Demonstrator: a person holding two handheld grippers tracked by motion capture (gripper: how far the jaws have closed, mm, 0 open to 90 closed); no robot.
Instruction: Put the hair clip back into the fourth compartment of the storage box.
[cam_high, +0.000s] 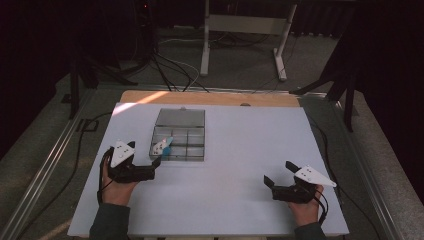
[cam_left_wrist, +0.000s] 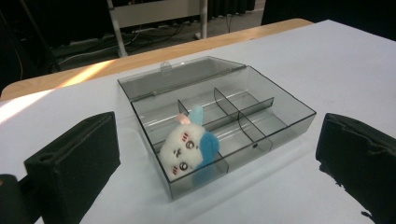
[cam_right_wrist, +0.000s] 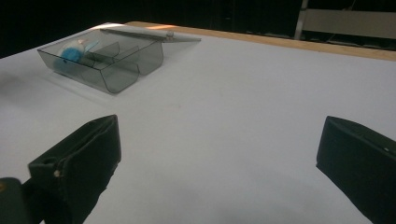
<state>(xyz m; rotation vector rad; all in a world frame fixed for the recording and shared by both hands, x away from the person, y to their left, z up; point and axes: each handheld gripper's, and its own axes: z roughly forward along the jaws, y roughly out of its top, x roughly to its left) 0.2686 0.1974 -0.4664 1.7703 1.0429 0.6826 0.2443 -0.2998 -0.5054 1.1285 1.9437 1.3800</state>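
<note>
I am looking at a small plush toy (cam_left_wrist: 187, 148) that is lying tilted in the near-left compartment of a clear smoky box (cam_left_wrist: 261, 100), its face turned up toward my left claw. It is white and round, with a drawn face, a pale blue side and an ear poking up over the divider. The box's lid (cam_left_wrist: 180, 74) is lying flat open behind it, which I am reading as the reason the toy is reachable at all.

My left claw (cam_high: 159, 161) is hovering just beside the box's near-left corner, jaws spread wide and holding nothing, probably lined up for the toy. My right claw (cam_high: 276, 173) is waiting well apart on the other side of the white counter (cam_high: 240, 150), jaws also gaping, out of the way.
</note>
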